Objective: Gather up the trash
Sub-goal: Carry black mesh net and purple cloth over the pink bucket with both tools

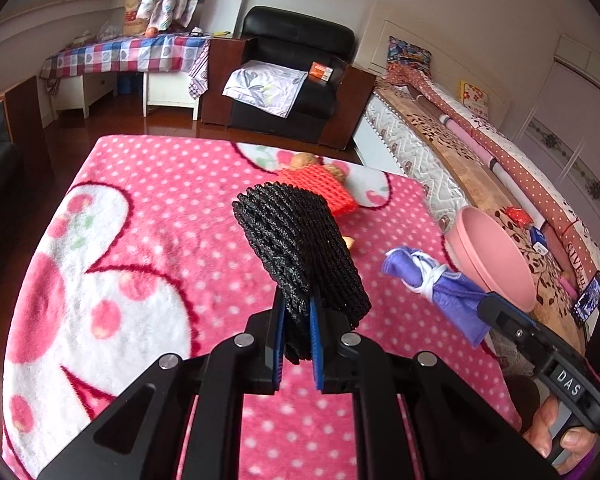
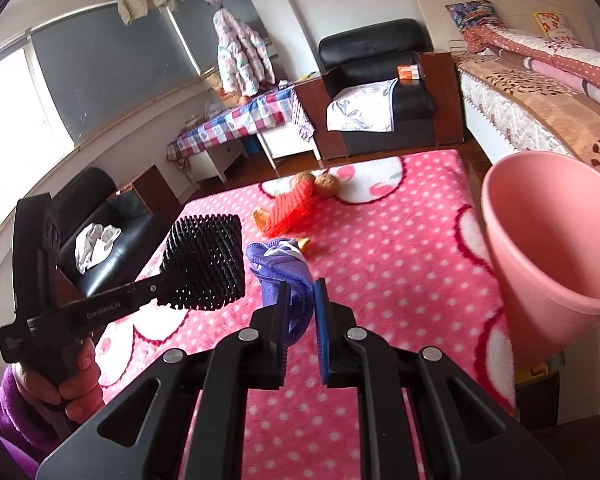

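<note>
Left hand-held gripper [image 1: 296, 328] clamped on black foam netting [image 1: 300, 252], raised above pink dotted blanket [image 1: 140, 240]. Right hand-held gripper [image 2: 302, 312] nearly closed, pinching purple cloth wad [image 2: 278, 266]. Just beside at right, pink bin [image 2: 556, 240], mouth tilted toward camera, inside showing nothing but bare pink wall. Farther back on blanket, red netting [image 2: 294, 210] among walnuts [image 2: 326, 184].

The blanket [image 1: 148, 248] is fluffy pink fleece. Held above it, the black foam net [image 1: 300, 248] looks coarse and matt, while the purple cloth [image 2: 284, 276] is soft and thin. Beside the blanket, the pink bin [image 2: 548, 240] is smooth matt plastic.
</note>
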